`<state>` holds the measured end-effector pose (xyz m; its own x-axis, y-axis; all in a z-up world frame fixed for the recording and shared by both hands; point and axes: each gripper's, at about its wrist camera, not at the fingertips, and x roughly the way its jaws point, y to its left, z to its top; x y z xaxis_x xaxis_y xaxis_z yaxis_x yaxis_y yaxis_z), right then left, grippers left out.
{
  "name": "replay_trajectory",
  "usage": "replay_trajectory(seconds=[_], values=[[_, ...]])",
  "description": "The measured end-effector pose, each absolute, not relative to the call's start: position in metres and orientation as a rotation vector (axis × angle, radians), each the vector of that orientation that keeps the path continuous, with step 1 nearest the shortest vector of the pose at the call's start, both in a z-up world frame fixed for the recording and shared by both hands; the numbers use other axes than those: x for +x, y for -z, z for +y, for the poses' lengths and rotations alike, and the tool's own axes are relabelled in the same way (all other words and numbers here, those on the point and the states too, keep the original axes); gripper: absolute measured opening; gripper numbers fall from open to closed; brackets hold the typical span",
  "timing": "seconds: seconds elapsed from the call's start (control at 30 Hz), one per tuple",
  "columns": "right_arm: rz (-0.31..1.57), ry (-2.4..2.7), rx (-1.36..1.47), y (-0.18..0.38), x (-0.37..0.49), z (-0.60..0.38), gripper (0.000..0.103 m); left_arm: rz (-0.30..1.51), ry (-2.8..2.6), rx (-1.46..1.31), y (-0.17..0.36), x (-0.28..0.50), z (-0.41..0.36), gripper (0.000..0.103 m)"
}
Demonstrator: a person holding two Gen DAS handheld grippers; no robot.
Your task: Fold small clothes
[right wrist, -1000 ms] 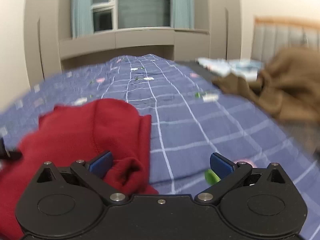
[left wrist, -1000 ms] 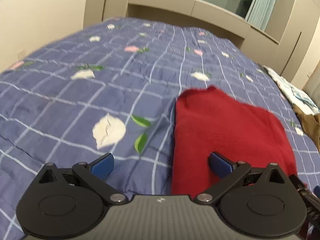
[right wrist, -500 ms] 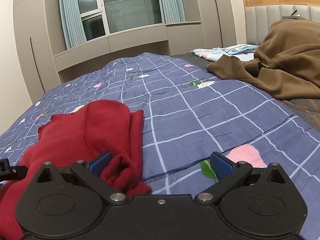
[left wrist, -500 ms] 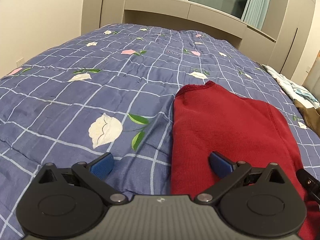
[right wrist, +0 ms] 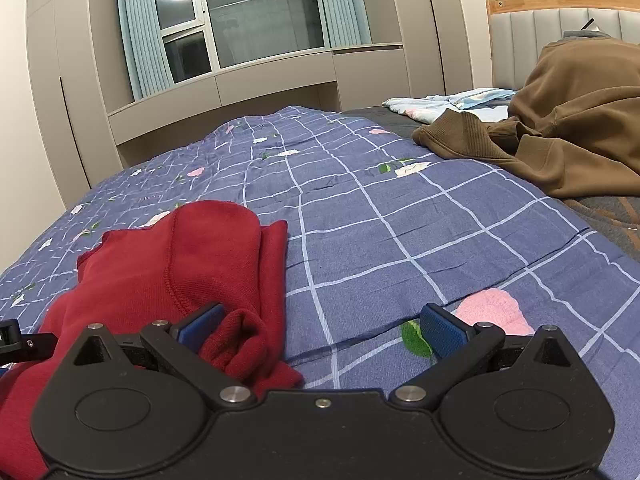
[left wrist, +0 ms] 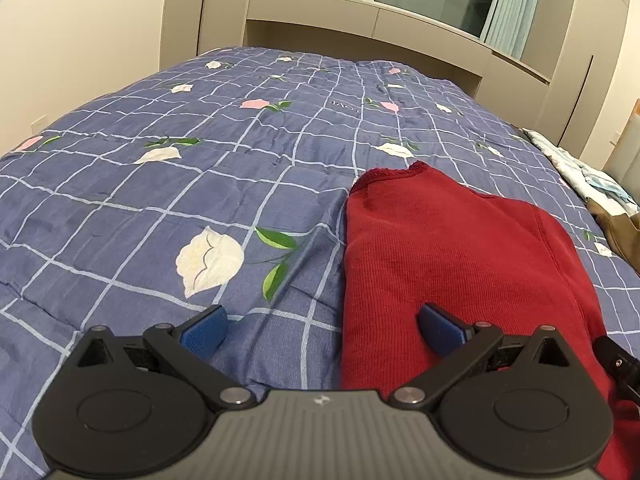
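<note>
Right wrist view: both the right claw (right wrist: 322, 330) and left claw (left wrist: 322, 330) gape wide and empty, so closing at 9 o'clock risks pinching only the bunched lump of the red garment (right wrist: 180, 264), dragging the fold askew.

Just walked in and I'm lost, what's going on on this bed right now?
A person is folding a small red garment on a blue checked quilt with two handheld grippers. The left gripper and right gripper are both open, low over the near edge of the garment, gripping nothing. The garment lies partly folded, with a bunched end by the right gripper. A brown sweatshirt lies heaped near the headboard.
</note>
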<state>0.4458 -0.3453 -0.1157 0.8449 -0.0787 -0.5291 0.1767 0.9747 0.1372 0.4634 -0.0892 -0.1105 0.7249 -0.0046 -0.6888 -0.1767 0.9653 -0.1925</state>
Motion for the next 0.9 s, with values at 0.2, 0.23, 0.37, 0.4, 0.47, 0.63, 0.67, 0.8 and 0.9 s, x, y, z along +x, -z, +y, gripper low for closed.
replay_trajectory(seconds=[0.2,0.23,0.37,0.4,0.47,0.63,0.67,0.8,0.9], values=[[0.490,0.059,0.285,0.112,0.435,-0.356,0.103,0.790,-0.024,-0.272,0.104,0.467,-0.077,0.102],[0.481,0.042,0.308,0.112,0.433,-0.359,0.103,0.802,-0.007,-0.284,0.102,0.469,-0.073,0.102],[0.488,-0.050,0.401,0.109,0.434,-0.367,0.103,0.855,0.060,-0.356,0.097,0.471,-0.055,0.103],[0.498,-0.068,0.415,0.108,0.436,-0.366,0.103,0.872,0.098,-0.374,0.096,0.472,-0.052,0.103],[0.537,-0.101,0.435,0.108,0.441,-0.364,0.103,0.896,0.173,-0.398,0.097,0.472,-0.048,0.103],[0.623,-0.098,0.433,0.105,0.452,-0.351,0.101,0.988,0.286,-0.408,0.103,0.484,-0.054,0.096],[0.630,-0.093,0.442,0.104,0.453,-0.349,0.099,1.004,0.283,-0.411,0.104,0.486,-0.055,0.094],[0.665,-0.099,0.469,0.101,0.455,-0.340,0.072,1.044,0.314,-0.456,0.100,0.492,-0.060,0.066],[0.662,-0.086,0.484,0.096,0.450,-0.335,0.054,1.087,0.291,-0.431,0.095,0.500,-0.066,0.057]])
